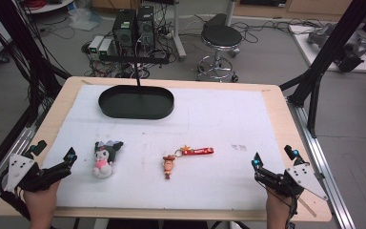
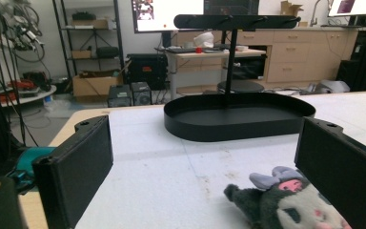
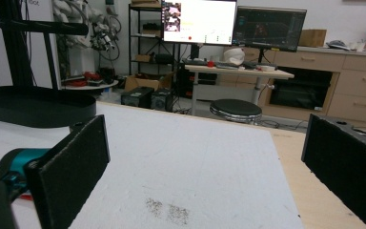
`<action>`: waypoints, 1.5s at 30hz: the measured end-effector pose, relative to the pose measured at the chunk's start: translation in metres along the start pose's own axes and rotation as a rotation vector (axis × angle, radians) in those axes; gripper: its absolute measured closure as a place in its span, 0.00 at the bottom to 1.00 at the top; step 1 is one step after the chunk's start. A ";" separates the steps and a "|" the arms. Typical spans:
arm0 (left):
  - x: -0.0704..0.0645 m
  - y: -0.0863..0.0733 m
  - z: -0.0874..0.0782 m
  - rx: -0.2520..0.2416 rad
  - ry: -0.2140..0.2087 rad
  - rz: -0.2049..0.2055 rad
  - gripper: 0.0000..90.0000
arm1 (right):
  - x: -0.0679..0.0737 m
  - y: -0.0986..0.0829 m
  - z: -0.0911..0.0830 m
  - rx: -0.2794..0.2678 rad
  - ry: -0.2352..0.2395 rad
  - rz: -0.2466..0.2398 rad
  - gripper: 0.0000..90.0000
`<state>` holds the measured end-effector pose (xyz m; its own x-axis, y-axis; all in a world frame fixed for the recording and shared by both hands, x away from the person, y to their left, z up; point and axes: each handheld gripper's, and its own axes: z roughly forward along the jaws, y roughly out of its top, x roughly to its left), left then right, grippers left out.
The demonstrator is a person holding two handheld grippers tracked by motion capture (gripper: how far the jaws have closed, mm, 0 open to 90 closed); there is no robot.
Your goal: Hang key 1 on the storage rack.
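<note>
Both my jaws are wide apart, nothing in them. Plush (image 2: 286, 202) sits just ahead of my left gripper (image 1: 55, 155), toward its right jaw; right gripper (image 1: 272, 159) faces bare worktop (image 3: 195, 162).

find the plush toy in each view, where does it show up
High view: the plush toy lies at lower left on the white mat, just right of the left gripper.
Left gripper view: its head sits at the bottom edge, right of centre, before the right-hand jaw.
Right gripper view: not in it.
Shared landmark: the black oval tray with its upright post.
</note>
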<state>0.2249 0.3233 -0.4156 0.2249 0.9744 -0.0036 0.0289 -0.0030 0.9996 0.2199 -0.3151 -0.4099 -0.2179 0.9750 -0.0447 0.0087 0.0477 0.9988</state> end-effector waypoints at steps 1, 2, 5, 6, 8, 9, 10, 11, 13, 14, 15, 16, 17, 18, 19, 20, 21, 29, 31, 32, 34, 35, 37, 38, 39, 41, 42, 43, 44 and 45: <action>-0.002 0.001 0.000 0.004 0.000 0.003 0.07 | -0.001 0.000 0.000 -0.001 -0.001 -0.004 0.01; -0.003 0.001 0.000 0.006 0.001 0.010 0.07 | -0.001 0.000 0.001 0.000 -0.001 0.000 0.01; -0.008 0.003 0.001 0.012 0.017 0.016 0.07 | -0.002 0.000 0.002 0.002 -0.001 0.006 0.01; -0.009 0.003 0.001 0.017 0.023 0.014 0.07 | -0.002 0.000 0.002 0.002 -0.001 0.006 0.01; -0.011 0.003 0.001 0.032 0.031 0.009 0.07 | -0.002 -0.001 0.003 0.005 0.002 0.010 0.01; -0.012 0.003 0.000 0.037 0.034 0.009 0.07 | -0.002 -0.001 0.004 0.005 0.004 0.014 0.01; -0.014 0.003 0.000 0.041 0.034 0.010 0.07 | -0.002 -0.001 0.005 0.007 0.006 0.018 0.01; -0.015 0.003 0.000 0.045 0.032 0.013 0.07 | -0.002 0.000 0.005 0.005 0.009 0.011 0.01; -0.019 0.004 0.000 0.055 0.032 0.010 0.07 | -0.001 0.001 0.006 0.005 0.008 0.006 0.01; -0.021 0.005 0.000 0.061 0.029 0.004 0.07 | -0.001 0.001 0.006 0.000 0.006 0.006 0.01; -0.024 0.006 0.001 0.069 0.026 0.004 0.07 | -0.001 0.001 0.005 -0.002 0.008 0.011 0.01; -0.027 0.006 0.001 0.071 0.025 0.005 0.07 | -0.002 0.001 0.005 -0.001 0.008 0.013 0.01; -0.030 0.007 0.002 0.077 0.024 0.006 0.07 | -0.002 0.001 0.005 -0.001 0.008 0.013 0.01; -0.034 0.007 0.002 0.073 0.032 0.005 0.07 | -0.002 0.001 0.005 0.000 0.006 0.013 0.01; -0.039 0.007 0.002 0.066 0.037 0.009 0.07 | -0.003 0.001 0.005 -0.001 0.004 0.013 0.01; -0.042 0.008 0.002 0.067 0.031 0.010 0.07 | -0.003 0.001 0.005 -0.001 0.002 0.014 0.01; -0.046 0.008 0.002 0.069 0.025 0.008 0.07 | -0.003 0.001 0.004 -0.001 0.001 0.017 0.01; -0.075 0.011 0.000 0.085 0.002 -0.001 0.07 | -0.006 0.002 0.003 -0.015 -0.006 0.036 0.01; -0.082 0.012 -0.001 0.088 0.001 -0.009 0.07 | -0.007 0.002 0.004 -0.018 -0.006 0.044 0.01; -0.085 0.013 -0.002 0.093 0.000 -0.014 0.07 | -0.007 0.002 0.006 -0.019 -0.003 0.043 0.01; -0.092 0.014 -0.002 0.102 0.000 -0.022 0.07 | -0.007 0.002 0.007 -0.015 -0.003 0.043 0.01; -0.096 0.015 -0.002 0.106 -0.003 -0.027 0.07 | -0.007 0.002 0.008 -0.012 -0.005 0.041 0.01; -0.103 0.016 -0.002 0.118 -0.011 -0.037 0.07 | -0.008 0.003 0.009 -0.011 -0.013 0.043 0.01; -0.106 0.017 -0.001 0.124 -0.015 -0.042 0.07 | -0.008 0.003 0.009 -0.011 -0.013 0.043 0.01; -0.111 0.017 0.000 0.128 -0.023 -0.045 0.07 | -0.008 0.003 0.009 -0.011 -0.013 0.044 0.01; -0.119 0.018 0.002 0.135 -0.033 -0.057 0.07 | -0.009 0.004 0.008 -0.014 -0.015 0.045 0.01; -0.123 0.018 0.002 0.139 -0.038 -0.053 0.07 | -0.010 0.004 0.008 -0.017 -0.016 0.042 0.01; -0.128 0.019 0.003 0.141 -0.043 -0.056 0.07 | -0.010 0.004 0.008 -0.016 -0.019 0.044 0.01; -0.132 0.019 0.004 0.141 -0.046 -0.051 0.07 | -0.011 0.004 0.008 -0.013 -0.024 0.042 0.01; -0.137 0.019 0.004 0.143 -0.046 -0.053 0.07 | -0.011 0.004 0.008 -0.013 -0.024 0.042 0.01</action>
<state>0.1988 0.1885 -0.3959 0.2639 0.9626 -0.0606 0.1792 0.0128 0.9837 0.2304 -0.3233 -0.4057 -0.1942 0.9810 -0.0033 0.0043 0.0042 1.0000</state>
